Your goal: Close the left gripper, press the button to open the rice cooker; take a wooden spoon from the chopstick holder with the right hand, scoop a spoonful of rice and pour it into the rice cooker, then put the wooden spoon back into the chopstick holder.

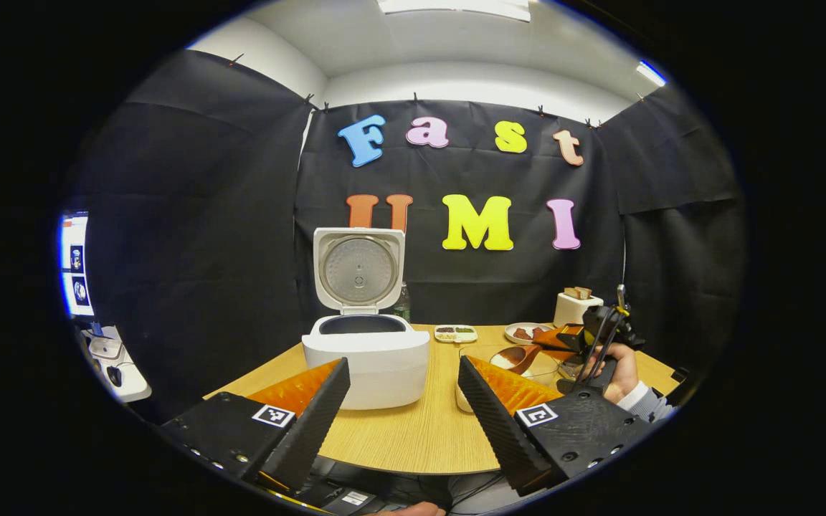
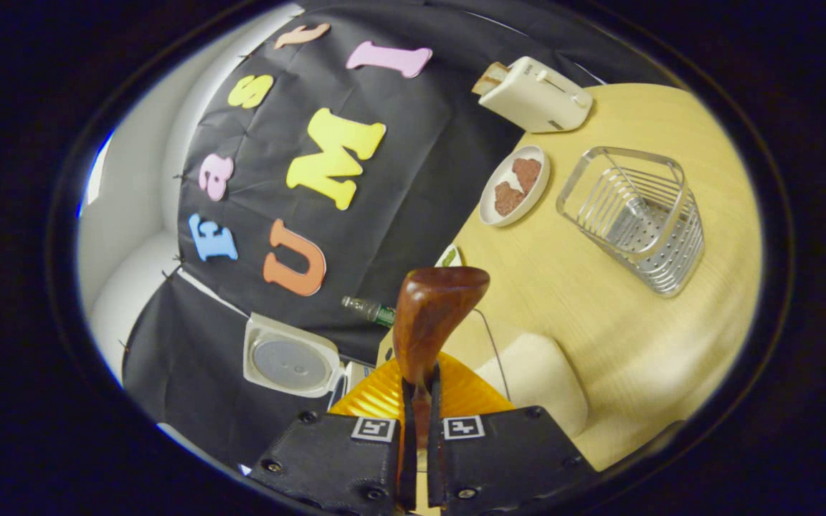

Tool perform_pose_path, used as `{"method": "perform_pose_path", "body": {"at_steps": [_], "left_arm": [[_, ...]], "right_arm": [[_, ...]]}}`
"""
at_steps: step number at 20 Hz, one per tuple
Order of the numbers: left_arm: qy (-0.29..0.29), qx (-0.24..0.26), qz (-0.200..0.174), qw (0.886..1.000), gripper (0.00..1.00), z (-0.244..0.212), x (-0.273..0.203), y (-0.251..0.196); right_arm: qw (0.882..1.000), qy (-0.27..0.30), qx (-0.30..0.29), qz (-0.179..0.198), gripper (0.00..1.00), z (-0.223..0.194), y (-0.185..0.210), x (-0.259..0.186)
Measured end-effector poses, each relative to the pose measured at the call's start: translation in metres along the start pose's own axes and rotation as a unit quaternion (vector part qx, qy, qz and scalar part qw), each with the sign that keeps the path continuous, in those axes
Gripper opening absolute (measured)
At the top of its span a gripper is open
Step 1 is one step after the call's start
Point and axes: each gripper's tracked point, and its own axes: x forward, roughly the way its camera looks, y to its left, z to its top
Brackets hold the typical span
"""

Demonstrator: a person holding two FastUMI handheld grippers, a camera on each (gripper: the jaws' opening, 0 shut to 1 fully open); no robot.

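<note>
The white rice cooker [image 1: 377,365] stands on the table with its lid [image 1: 359,269] raised upright. My left gripper [image 1: 402,401] is open in front of it, holding nothing. To the right, a hand holds my right gripper [image 1: 589,342], with the wooden spoon [image 1: 517,356] over a glass bowl [image 1: 538,369]. In the right gripper view my right gripper [image 2: 420,383] is shut on the spoon's handle, and the spoon's bowl [image 2: 434,304] points forward above the white rice [image 2: 538,383]. The wire chopstick holder [image 2: 635,218] stands apart to the right. The open cooker lid [image 2: 287,358] shows at lower left.
A white toaster [image 2: 535,93] with bread and a plate [image 2: 513,186] holding brown pieces sit at the table's far side. A small divided dish [image 1: 455,333] lies behind the cooker, with a green bottle [image 2: 370,309] near the wall. The round wooden table [image 1: 420,437] ends close in front.
</note>
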Motion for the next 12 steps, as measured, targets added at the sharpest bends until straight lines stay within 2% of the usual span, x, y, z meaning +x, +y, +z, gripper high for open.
{"method": "perform_pose_path", "body": {"at_steps": [2, 4, 6, 12], "left_arm": [[0.002, 0.000, -0.006, 1.000, 0.96, 0.000, 0.001, -0.007], [0.001, 0.005, -0.011, 1.000, 0.97, 0.001, 0.002, -0.011], [0.003, 0.011, -0.013, 1.000, 0.96, 0.001, 0.004, -0.015], [-0.007, 0.016, -0.009, 1.000, 0.96, 0.005, -0.009, 0.000]], "right_arm": [[0.997, -0.004, 0.066, 0.024, 0.11, 0.011, 0.004, -0.007], [0.988, -0.009, 0.138, 0.065, 0.11, 0.024, 0.014, -0.017], [0.980, -0.021, 0.177, 0.092, 0.11, 0.035, 0.024, -0.024], [0.988, -0.015, 0.119, 0.102, 0.11, 0.026, 0.064, -0.029]]}}
